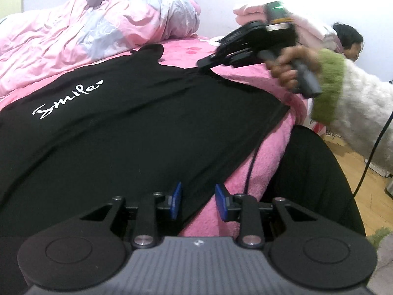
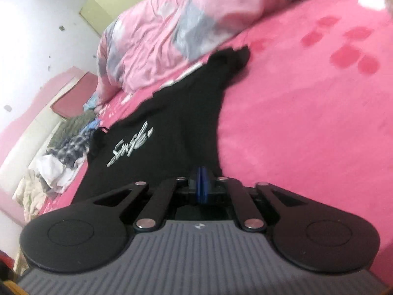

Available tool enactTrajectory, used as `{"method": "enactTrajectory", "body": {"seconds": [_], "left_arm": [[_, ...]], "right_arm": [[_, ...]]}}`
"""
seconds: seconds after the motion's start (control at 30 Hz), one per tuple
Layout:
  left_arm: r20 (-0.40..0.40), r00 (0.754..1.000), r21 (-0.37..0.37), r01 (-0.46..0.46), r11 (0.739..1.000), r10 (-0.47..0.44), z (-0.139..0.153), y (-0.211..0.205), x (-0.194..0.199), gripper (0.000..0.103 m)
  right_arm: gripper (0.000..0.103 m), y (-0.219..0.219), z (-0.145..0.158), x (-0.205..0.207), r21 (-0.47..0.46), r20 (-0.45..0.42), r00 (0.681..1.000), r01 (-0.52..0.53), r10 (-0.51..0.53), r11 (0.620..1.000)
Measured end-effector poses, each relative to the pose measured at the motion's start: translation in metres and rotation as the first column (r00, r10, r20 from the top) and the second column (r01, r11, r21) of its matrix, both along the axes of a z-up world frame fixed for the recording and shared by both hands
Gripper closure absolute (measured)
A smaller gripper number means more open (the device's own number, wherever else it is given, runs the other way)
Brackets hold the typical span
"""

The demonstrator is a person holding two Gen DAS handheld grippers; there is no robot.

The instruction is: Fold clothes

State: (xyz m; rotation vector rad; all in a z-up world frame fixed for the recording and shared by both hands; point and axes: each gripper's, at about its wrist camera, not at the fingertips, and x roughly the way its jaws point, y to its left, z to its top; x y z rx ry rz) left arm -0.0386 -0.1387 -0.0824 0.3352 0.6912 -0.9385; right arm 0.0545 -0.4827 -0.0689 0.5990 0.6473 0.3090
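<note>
A black T-shirt (image 1: 127, 132) with white "Smile" lettering lies spread on the pink bed cover (image 1: 267, 152). My left gripper (image 1: 199, 202) hovers at the shirt's near hem, its blue pads (image 1: 176, 200) apart and pressing nothing. A hand in a green-cuffed fluffy white sleeve (image 1: 329, 83) carries my right gripper (image 1: 205, 63) to the shirt's far right edge. There the fabric lifts to its tip. In the right wrist view the right gripper (image 2: 202, 184) has its blue pads together, with the edge of the black T-shirt (image 2: 172, 132) running into them. One sleeve (image 2: 233, 56) points away.
A crumpled pink and grey duvet (image 1: 98, 29) fills the far side of the bed. Loose clothes (image 2: 61, 147) are piled at the bed's left end. A dark-haired head (image 1: 348, 39) shows far right. A black cable (image 1: 250, 169) hangs over the bed edge, beside a black trouser leg (image 1: 319, 184) and wooden floor (image 1: 363, 186).
</note>
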Motion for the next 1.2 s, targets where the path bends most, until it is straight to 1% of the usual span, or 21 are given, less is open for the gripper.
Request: {"method": "enactTrajectory", "body": {"seconds": [0.07, 0.13, 0.2, 0.23, 0.27, 0.33, 0.43, 0.47, 0.5, 0.53, 0.6, 0.7, 0.77, 0.8, 0.87, 0.93, 0.97, 1.0, 1.03, 1.1, 1.2], "left_arm": [[-0.016, 1.0, -0.013, -0.001, 1.0, 0.0, 0.0, 0.002, 0.004, 0.072], [-0.034, 0.999, -0.026, 0.001, 1.0, -0.002, 0.0, 0.004, 0.007, 0.072], [-0.047, 0.999, -0.036, 0.001, 0.999, -0.003, 0.0, 0.005, 0.009, 0.072], [-0.053, 0.999, -0.039, 0.001, 0.999, -0.003, -0.001, 0.005, 0.01, 0.072], [-0.057, 0.998, -0.041, 0.001, 0.999, -0.003, -0.001, 0.005, 0.011, 0.072], [-0.055, 0.998, -0.037, 0.003, 0.999, -0.005, 0.0, 0.005, 0.009, 0.072], [-0.052, 0.999, -0.033, 0.008, 0.999, -0.01, 0.001, 0.006, 0.007, 0.072], [-0.053, 0.999, -0.033, 0.009, 0.999, -0.011, 0.001, 0.007, 0.007, 0.072], [-0.055, 0.998, -0.035, 0.01, 0.999, -0.012, 0.001, 0.008, 0.007, 0.072], [-0.059, 0.998, -0.039, 0.01, 0.999, -0.012, 0.0, 0.008, 0.007, 0.071], [-0.069, 0.998, -0.048, 0.009, 0.999, -0.013, -0.001, 0.008, 0.01, 0.071], [-0.079, 0.997, -0.057, 0.011, 0.998, -0.016, -0.001, 0.009, 0.013, 0.071], [-0.077, 0.997, -0.056, 0.012, 0.998, -0.017, -0.002, 0.009, 0.013, 0.071], [-0.074, 0.997, -0.054, 0.013, 0.998, -0.017, -0.002, 0.009, 0.012, 0.071], [-0.065, 0.998, -0.048, 0.013, 0.999, -0.016, -0.001, 0.007, 0.011, 0.071], [-0.054, 0.998, -0.045, 0.011, 0.999, -0.013, -0.002, 0.006, 0.01, 0.071], [-0.051, 0.999, -0.047, 0.007, 0.999, -0.009, -0.001, 0.006, 0.009, 0.071], [-0.048, 0.999, -0.05, 0.001, 0.999, -0.003, 0.0, 0.007, 0.008, 0.071], [-0.047, 0.999, -0.059, -0.009, 0.998, 0.006, 0.001, 0.009, 0.007, 0.071], [-0.049, 0.998, -0.096, -0.034, 0.995, 0.029, 0.006, 0.017, 0.004, 0.071], [-0.034, 0.997, -0.154, -0.08, 0.985, 0.076, 0.015, 0.037, 0.001, 0.071]], "right_arm": [[0.098, 0.003, 0.006, -0.02, 0.037, 0.031, 0.994, -0.102, 0.101, 0.994], [0.098, 0.014, 0.004, -0.039, 0.063, 0.037, 0.964, -0.264, 0.262, 0.963], [0.098, 0.022, -0.006, -0.045, 0.06, 0.0, 0.927, -0.374, 0.374, 0.926], [0.102, 0.021, -0.015, -0.038, 0.064, -0.045, 0.924, -0.376, 0.379, 0.924], [0.103, 0.019, -0.023, -0.03, 0.073, -0.08, 0.924, -0.37, 0.375, 0.926], [0.103, -0.001, -0.032, -0.003, 0.135, -0.069, 0.952, -0.287, 0.298, 0.949], [0.103, -0.033, -0.034, 0.027, 0.163, -0.049, 0.991, -0.114, 0.123, 0.98], [0.103, -0.042, -0.034, 0.031, 0.195, -0.052, 0.996, -0.065, 0.076, 0.979], [0.098, -0.05, -0.033, 0.034, 0.215, -0.053, 0.998, -0.023, 0.035, 0.976], [0.098, -0.05, -0.028, 0.03, 0.19, -0.032, 0.999, -0.017, 0.023, 0.982], [0.098, -0.041, -0.026, 0.018, 0.196, -0.006, 0.994, -0.106, 0.11, 0.975], [0.097, -0.025, -0.032, 0.0, 0.253, 0.019, 0.96, -0.275, 0.279, 0.928], [0.098, -0.014, -0.045, 0.006, 0.23, -0.05, 0.943, -0.31, 0.33, 0.922], [0.103, -0.01, -0.052, 0.01, 0.23, -0.078, 0.936, -0.32, 0.345, 0.919], [0.103, -0.021, -0.055, 0.025, 0.3, -0.08, 0.963, -0.221, 0.255, 0.928], [0.103, -0.035, -0.055, 0.04, 0.313, -0.115, 0.992, -0.016, 0.054, 0.95], [0.103, -0.04, -0.052, 0.043, 0.331, -0.14, 0.99, 0.066, -0.02, 0.941], [0.098, -0.039, -0.045, 0.041, 0.307, -0.14, 0.988, 0.098, -0.056, 0.947], [0.098, -0.037, -0.037, 0.038, 0.277, -0.134, 0.987, 0.118, -0.083, 0.954], [0.098, -0.016, -0.016, 0.025, 0.177, -0.075, 0.996, 0.058, -0.045, 0.982], [0.098, 0.025, 0.015, -0.001, 0.129, 0.025, 0.992, -0.129, 0.127, 0.983]]}}
